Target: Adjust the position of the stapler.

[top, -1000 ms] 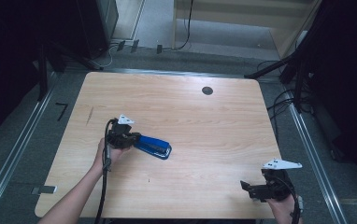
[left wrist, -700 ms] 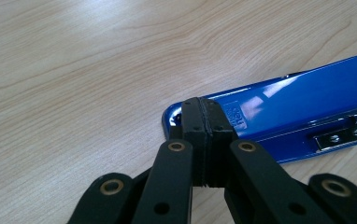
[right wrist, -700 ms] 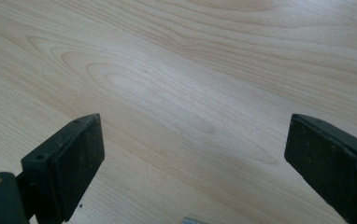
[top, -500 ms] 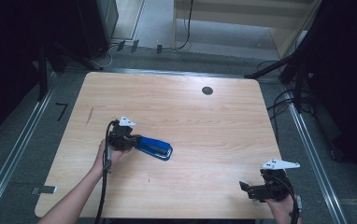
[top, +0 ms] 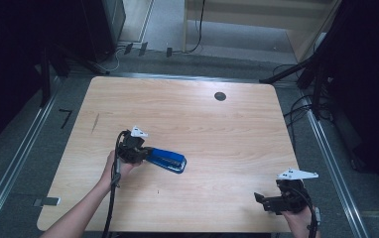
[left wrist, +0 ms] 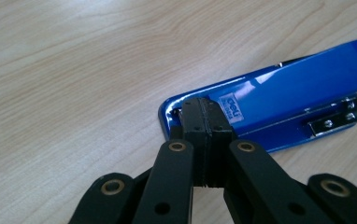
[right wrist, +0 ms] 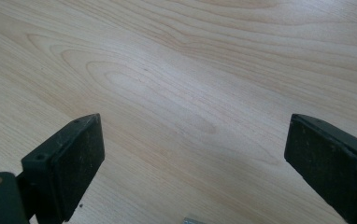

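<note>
- Stapler (top: pixel 166 159), blue and glossy, lies flat on the desk (top: pixel 227 134), left of the desk's middle and on the near half, its long body running from the left gripper towards the desk's centre.
- Left gripper (top: pixel 139 154) sits at the stapler's left end; in the left gripper view its jaws are pressed together, pad against pad, with the tips resting at the stapler's (left wrist: pixel 270 105) rounded blue end. Whether a thin edge of that end is caught between the pads cannot be told.
- Right gripper (top: pixel 269 202) hovers far from the stapler, at the desk's near right corner, jaws spread wide over bare wood with nothing between them.
- A small dark round hole (top: pixel 220 96) sits well beyond the stapler, near the desk's far edge.
- Handling, as a judgement: the stapler looks stiff and fairly heavy for its size, metal under a slick painted shell, so the pads could slide on the shiny top.
- It is hinged, so a pinch across top and base would likely squeeze the arm down; taking it across its two long sides, near the middle of its length, seems steadier and would keep it from tipping.
- A push at the rounded end would probably make it skate and swivel on the smooth wood.
</note>
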